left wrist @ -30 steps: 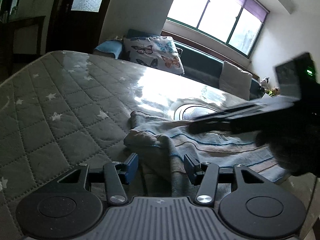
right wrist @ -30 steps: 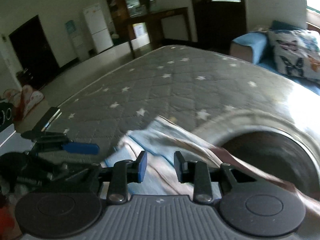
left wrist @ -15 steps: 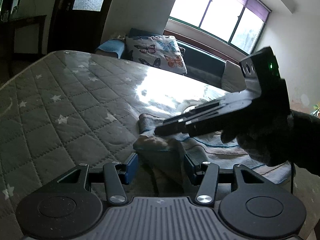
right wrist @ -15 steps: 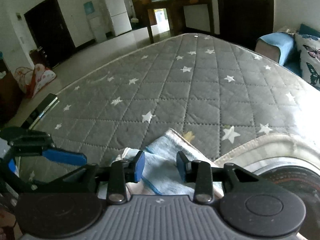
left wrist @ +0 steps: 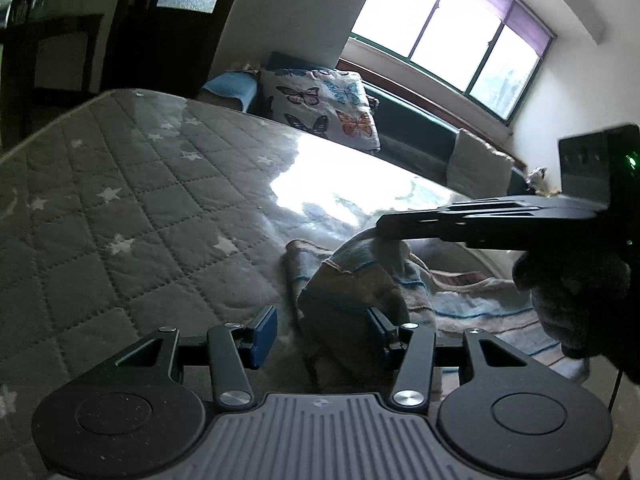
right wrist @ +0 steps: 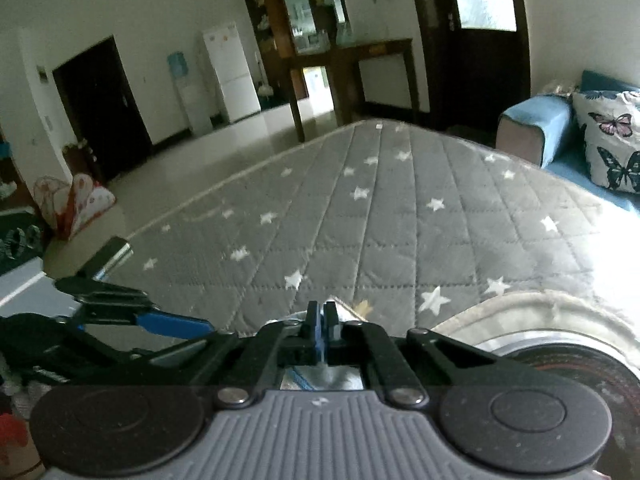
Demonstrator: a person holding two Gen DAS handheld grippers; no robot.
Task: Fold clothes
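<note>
A striped blue and beige cloth (left wrist: 460, 300) lies crumpled on the grey star-quilted mattress (left wrist: 120, 200). My left gripper (left wrist: 322, 328) is open; a raised fold of the cloth sits between its fingers against the right pad, and the left pad is clear of it. My right gripper (left wrist: 384, 226) reaches in from the right, held by a dark-gloved hand (left wrist: 580, 292), and is shut on a lifted edge of the cloth. In the right wrist view its jaws (right wrist: 323, 316) are pressed together with a bit of cloth (right wrist: 320, 376) showing beneath. The left gripper (right wrist: 172, 324) shows at the lower left there.
A round dark object with a pale rim (right wrist: 560, 344) lies on the mattress (right wrist: 380, 220) just right of the cloth. A sofa with a butterfly cushion (left wrist: 328, 108) stands behind the mattress, under the window. Bare floor lies beyond the mattress's left edge in the right wrist view.
My right gripper's jaws have gone from open to shut, pinching the cloth's edge and lifting it. The left gripper has stayed open beside the fold.
</note>
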